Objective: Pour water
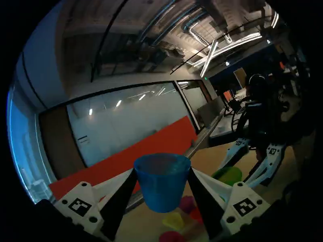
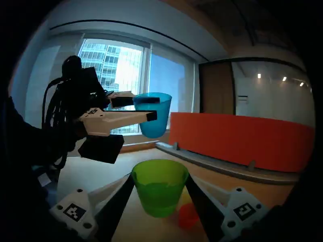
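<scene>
In the left gripper view, my left gripper [image 1: 162, 189] is shut on a blue cup [image 1: 162, 183], held upright and raised off the table. To its right, farther off, my right gripper [image 1: 251, 155] holds a green cup [image 1: 228, 175]. In the right gripper view, my right gripper [image 2: 160, 193] is shut on the green cup [image 2: 160, 186], upright and low over the table. Up and to the left, the left gripper [image 2: 141, 108] carries the blue cup [image 2: 154, 114] higher than the green one. No water shows.
Small coloured pieces, yellow [image 1: 173, 220], pink [image 1: 187, 203] and an orange one [image 2: 188, 215], lie on the wooden table [image 2: 141, 230] under the cups. An orange partition [image 2: 242, 137] and a glass wall [image 1: 129, 117] run behind. Windows [image 2: 117, 72] stand beyond the left gripper.
</scene>
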The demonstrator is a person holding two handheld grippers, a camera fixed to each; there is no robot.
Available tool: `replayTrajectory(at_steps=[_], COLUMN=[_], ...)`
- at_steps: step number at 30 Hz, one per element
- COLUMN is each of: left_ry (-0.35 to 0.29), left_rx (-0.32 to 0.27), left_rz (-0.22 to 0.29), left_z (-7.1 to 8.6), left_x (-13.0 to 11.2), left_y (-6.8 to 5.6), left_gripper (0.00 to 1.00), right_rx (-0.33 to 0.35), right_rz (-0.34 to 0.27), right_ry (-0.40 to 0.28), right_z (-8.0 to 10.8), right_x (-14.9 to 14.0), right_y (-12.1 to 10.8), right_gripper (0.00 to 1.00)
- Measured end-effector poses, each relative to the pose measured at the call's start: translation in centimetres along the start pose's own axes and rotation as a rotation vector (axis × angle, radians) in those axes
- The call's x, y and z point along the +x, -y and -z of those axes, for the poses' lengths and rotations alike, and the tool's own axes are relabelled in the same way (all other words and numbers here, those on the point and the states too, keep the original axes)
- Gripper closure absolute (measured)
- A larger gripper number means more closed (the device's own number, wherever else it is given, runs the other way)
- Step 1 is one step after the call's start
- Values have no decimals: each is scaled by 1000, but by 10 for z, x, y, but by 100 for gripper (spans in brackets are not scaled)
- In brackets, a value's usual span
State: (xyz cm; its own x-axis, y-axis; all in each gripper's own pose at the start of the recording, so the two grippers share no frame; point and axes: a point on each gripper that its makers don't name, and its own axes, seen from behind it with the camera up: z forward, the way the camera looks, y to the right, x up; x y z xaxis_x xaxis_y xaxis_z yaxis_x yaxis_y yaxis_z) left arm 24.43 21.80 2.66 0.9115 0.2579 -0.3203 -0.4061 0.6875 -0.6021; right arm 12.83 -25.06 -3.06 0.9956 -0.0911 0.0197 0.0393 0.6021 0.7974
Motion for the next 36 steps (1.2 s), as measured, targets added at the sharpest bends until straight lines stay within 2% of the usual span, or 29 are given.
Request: replayTrajectory(at_steps=[8,12,18,22,32,36], left_ry=[-12,-17,-14,0,50,78], left_rx=[4,-3,0,-6,-11,-20], left_rz=[203,271,292,302,350,352], left_z=[-2,-2,-1,1,7,9], left_x=[-7,-11,-17,-23,-48,-60], left_y=[10,11,14,12,12,8], left_gripper=[14,14,14,14,14,14], right_rx=[-9,-12,-12,-22,-56,-72], right_rz=[-3,-1,-15,-21,-11,-6], right_ry=[-15,-17,-15,-12,20,36], right_z=[3,4,3,4,14,19], right_x=[10,11,12,12,9,7], right_y=[-5,-6,-6,-9,-25,-32], right_gripper=[9,9,9,9,9,9])
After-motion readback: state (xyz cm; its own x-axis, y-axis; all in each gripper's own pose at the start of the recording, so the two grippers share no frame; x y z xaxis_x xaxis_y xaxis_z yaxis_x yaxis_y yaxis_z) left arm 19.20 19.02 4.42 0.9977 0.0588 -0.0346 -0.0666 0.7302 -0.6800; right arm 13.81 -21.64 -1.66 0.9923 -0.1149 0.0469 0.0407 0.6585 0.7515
